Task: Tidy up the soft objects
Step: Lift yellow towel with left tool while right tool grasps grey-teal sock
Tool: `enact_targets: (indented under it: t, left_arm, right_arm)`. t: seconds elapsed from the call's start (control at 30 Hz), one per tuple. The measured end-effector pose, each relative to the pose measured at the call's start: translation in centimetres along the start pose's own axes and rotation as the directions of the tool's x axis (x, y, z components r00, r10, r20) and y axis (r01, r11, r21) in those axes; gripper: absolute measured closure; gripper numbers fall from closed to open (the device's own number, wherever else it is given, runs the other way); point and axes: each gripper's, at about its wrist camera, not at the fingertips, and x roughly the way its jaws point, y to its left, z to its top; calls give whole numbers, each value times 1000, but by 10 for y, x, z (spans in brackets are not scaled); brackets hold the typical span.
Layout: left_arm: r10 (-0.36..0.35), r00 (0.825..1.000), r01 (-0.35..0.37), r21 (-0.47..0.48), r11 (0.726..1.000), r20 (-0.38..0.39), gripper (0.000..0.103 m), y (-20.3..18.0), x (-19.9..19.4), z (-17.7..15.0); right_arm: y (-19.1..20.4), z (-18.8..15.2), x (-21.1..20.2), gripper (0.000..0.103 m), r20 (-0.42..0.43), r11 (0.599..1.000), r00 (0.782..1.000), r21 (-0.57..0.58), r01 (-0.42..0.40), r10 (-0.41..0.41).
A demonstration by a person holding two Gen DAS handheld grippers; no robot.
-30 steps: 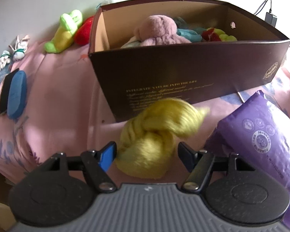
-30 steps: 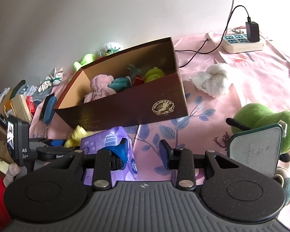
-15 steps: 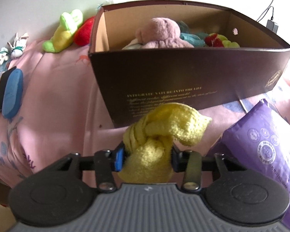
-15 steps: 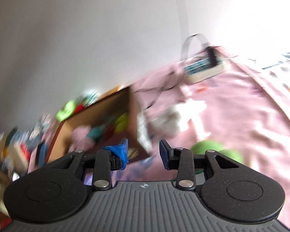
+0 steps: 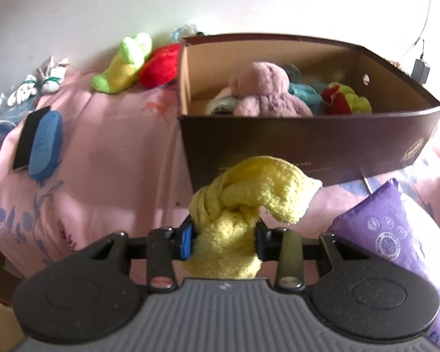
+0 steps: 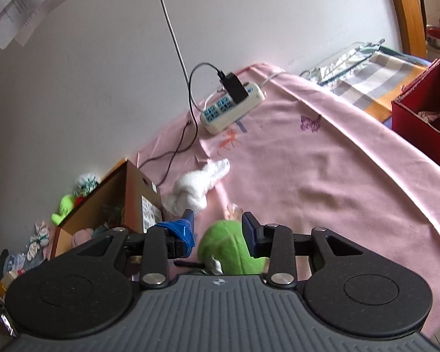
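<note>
- The left gripper is closing on the yellow towel; its pads already press the knotted bundle from both sides, just in front of the box.
- By the look of it the towel is light, soft and squashy. It should give under the pads rather than slip. The knot is the firm part, so holding at or just under it is the safest spot. The loose tail hanging to the right could snag on the box wall as it goes over.
- The box is open-topped and already holds a pink plush and other soft toys. There is free floor at its left end, behind the wall nearest the gripper.
- The right gripper is narrowly open and empty, with a green plush below and between its fingers. I cannot tell whether they touch it. A white towel lies beyond, just beside the box's end.
- The green plush looks bulky but light and yielding. Its rounded body between the fingers is the obvious place to pinch.
- Changes: a second ago the left jaws stood wide with the towel lying loose on the sheet in front of the box; now they clamp it and it is raised slightly.
- The right gripper was then aimed at the box's side; it has since swung away toward the green plush.
</note>
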Motion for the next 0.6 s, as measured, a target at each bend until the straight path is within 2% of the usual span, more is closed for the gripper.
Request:
enact_targets:
  t: [0.17,0.33,0.4,0.5,0.6]
  left_arm:
    - [-10,999,12,-51,999,42,64,3,-31,8]
    - [-64,994,70,-69,995,88,64,-17,-64,20]
    - [-90,991,96,-61,994,96,64,-33,-71,24]
    - [-122,988,126,-39,991,99,64,-58,-79,27]
    - [-146,984,148,-13,989,102,64,-82,-86,26]
  right_arm:
    - [-17,-4,1,84,-98,999,995,-47,1,-5]
    - [-12,-15,0,84,-177,972,984,-235,-22,-21]
    - [-5,-23,1,84,-200,942,979,-334,-41,-29]
    - [3,-39,3,84,-235,875,971,-479,-73,-47]
    - [4,-54,6,84,-259,820,963,-564,-94,-68]
